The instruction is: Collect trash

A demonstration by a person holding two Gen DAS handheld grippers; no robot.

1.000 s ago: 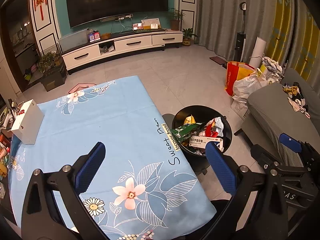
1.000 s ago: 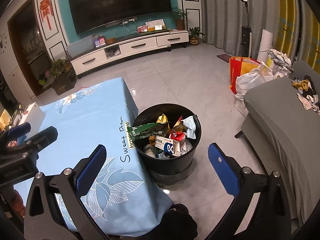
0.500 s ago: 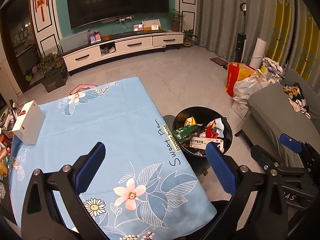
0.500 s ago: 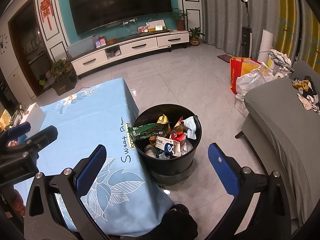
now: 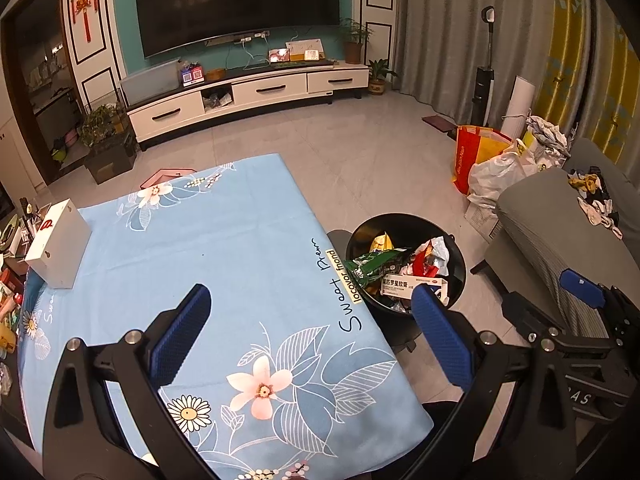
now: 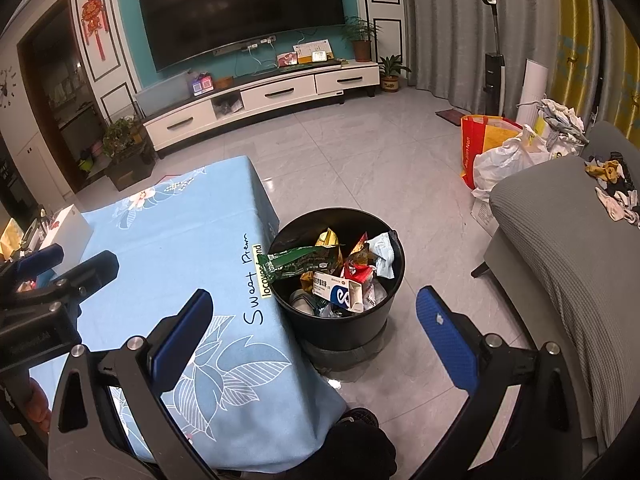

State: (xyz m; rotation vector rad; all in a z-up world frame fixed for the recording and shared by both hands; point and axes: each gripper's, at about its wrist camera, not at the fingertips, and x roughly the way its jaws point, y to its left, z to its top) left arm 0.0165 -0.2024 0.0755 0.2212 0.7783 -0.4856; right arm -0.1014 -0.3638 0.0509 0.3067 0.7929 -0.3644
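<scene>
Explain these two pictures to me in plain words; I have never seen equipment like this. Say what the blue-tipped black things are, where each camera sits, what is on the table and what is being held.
There is no robot here. A person holds one pair of black tongs with blue pads in each hand, and a wide-angle camera on each pair looks forward along its two fingers.

One picture comes from the left tongs, the other from the right tongs. Both pairs are open and hold nothing.

Below them is a table under a light blue flowered cloth. On its far left corner stands a white cardboard box; the cloth in front of the tongs is bare. Some clutter shows past the left edge, too small to name.

Beside the table, on the floor, stands a round black trash bin, filled with wrappers and a white medicine carton.
</scene>
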